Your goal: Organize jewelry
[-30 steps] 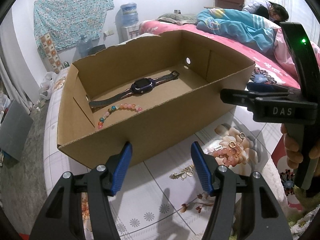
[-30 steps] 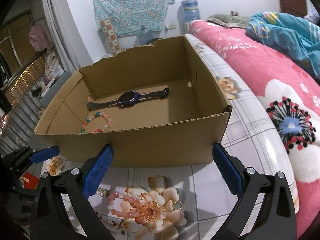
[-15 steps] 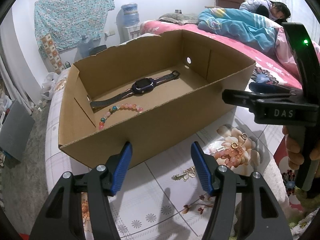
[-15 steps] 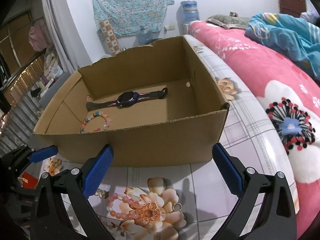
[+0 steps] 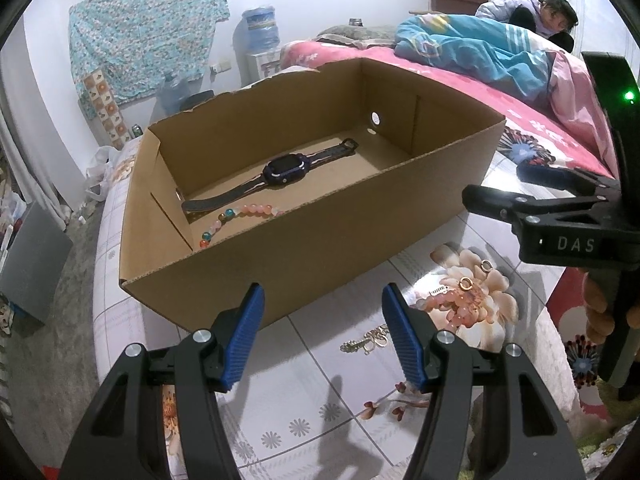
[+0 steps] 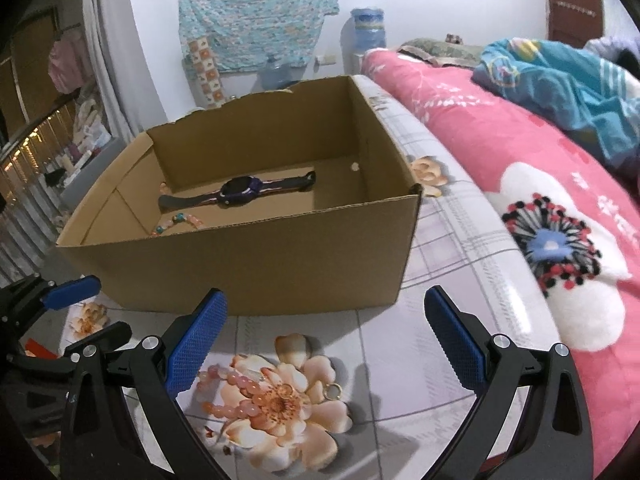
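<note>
A cardboard box [image 5: 304,256] stands on the floral table cover; it also shows in the right wrist view [image 6: 248,264]. Inside lie a dark watch [image 5: 286,170] and a coloured bead bracelet [image 5: 236,218]. In front of the box lie a pink bead bracelet [image 6: 232,396], gold rings [image 6: 333,391] and a gold chain piece [image 5: 366,342]. My left gripper [image 5: 322,338] is open and empty, near the box's front wall above the chain piece. My right gripper [image 6: 326,340] is open and empty above the pink bracelet.
A bed with a pink blanket [image 6: 540,184] runs along the right, with a person [image 5: 548,12] lying on it. Water jugs [image 5: 260,32] and a hanging cloth [image 5: 144,28] are at the back wall. The table edge drops off at left [image 5: 100,280].
Both grippers have pulled back and down a little, so the box sits higher in both views. Both stay open and empty. The jewelry has not moved.
</note>
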Tool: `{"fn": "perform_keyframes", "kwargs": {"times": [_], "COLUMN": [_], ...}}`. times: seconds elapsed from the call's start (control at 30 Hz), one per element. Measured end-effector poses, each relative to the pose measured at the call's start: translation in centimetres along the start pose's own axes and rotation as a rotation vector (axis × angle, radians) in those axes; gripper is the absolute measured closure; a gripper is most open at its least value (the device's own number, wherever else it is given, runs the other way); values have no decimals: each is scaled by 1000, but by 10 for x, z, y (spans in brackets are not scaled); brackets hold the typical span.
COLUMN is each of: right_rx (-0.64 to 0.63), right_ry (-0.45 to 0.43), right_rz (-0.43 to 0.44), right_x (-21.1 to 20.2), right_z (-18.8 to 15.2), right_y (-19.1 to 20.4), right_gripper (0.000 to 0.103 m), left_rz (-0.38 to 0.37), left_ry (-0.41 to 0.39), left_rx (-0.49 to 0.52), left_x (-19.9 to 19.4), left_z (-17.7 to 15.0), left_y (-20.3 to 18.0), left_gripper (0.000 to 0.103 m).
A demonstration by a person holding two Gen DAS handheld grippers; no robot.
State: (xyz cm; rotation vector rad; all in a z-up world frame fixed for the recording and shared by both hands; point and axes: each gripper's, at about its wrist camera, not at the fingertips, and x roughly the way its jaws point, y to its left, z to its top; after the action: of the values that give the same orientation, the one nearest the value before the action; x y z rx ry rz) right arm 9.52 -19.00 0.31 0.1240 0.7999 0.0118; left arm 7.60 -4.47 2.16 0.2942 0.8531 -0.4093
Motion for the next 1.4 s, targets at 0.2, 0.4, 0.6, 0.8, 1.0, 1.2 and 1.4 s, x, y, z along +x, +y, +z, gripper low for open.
{"fn": "perform_keyframes", "kwargs": {"times": [0.2, 0.4, 0.6, 0.8, 1.0, 1.2, 1.4], "right_rx": [-23, -56, -71, 38, 104, 91, 28], "right_ry": [-35, -92, -129, -147, -94, -36, 36], "right_rz": [-63, -110, -75, 29, 30, 155, 223], "right_x": [-11, -24, -34, -45, -42, -39, -29], "right_z": [-3, -5, -7, -16, -31, -50, -65], "right_y": [0, 3, 4, -22, -36, -19, 13], "right_gripper": [8, 8, 8, 8, 8, 19, 31], "left_rz": [4, 1, -12, -18, -31, -92, -124], "left_ry": [-4, -10, -18, -28, -27, -12, 13], "left_rx": [9, 10, 4, -13, -32, -19, 48], "left_x": [-4, -8, -11, -15, -17, -9, 10], "left_z": [-2, -3, -7, -14, -30, -42, -43], "left_y": [-5, -7, -9, -3, 4, 5, -4], "left_gripper": [43, 43, 43, 43, 43, 47, 67]}}
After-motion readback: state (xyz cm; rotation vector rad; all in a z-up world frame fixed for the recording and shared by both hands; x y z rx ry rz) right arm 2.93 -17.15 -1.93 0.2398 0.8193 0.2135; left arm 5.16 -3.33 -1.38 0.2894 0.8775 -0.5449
